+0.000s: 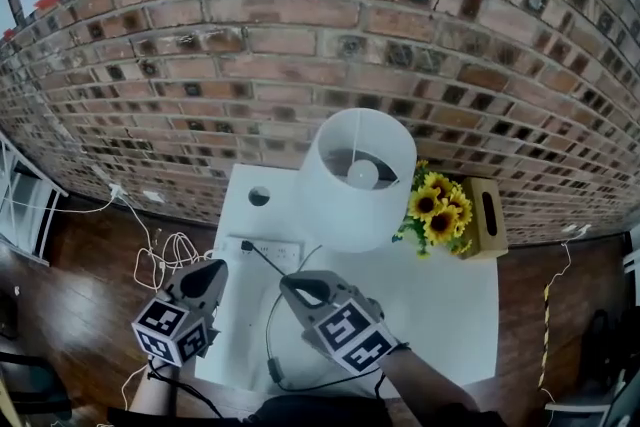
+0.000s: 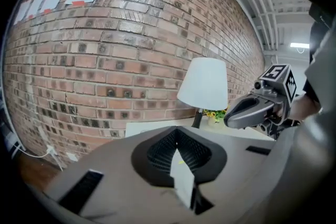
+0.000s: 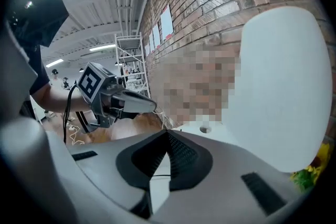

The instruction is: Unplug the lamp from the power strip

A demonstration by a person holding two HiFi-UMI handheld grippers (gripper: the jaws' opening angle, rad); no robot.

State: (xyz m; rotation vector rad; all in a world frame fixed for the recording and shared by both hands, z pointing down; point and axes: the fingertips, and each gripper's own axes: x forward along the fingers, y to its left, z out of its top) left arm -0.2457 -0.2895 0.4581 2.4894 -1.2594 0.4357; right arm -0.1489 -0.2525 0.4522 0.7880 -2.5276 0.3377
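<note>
A lamp with a white shade (image 1: 355, 177) stands at the back of the white table (image 1: 440, 315). Its black cord (image 1: 268, 330) runs over the tabletop to a black plug (image 1: 247, 246) in the white power strip (image 1: 270, 253) near the table's left edge. My left gripper (image 1: 215, 268) hovers just left of the strip, jaws together and empty. Just in front of the strip, my right gripper (image 1: 289, 283) is also shut with nothing in it. The lamp (image 2: 205, 84) shows ahead in the left gripper view and fills the right side (image 3: 283, 86) of the right gripper view.
Sunflowers (image 1: 437, 203) and a wooden box (image 1: 485, 215) sit right of the lamp. A round hole (image 1: 259, 196) is in the table's back left corner. White cables (image 1: 165, 260) lie on the wooden floor at left. A brick wall (image 1: 300, 35) stands behind.
</note>
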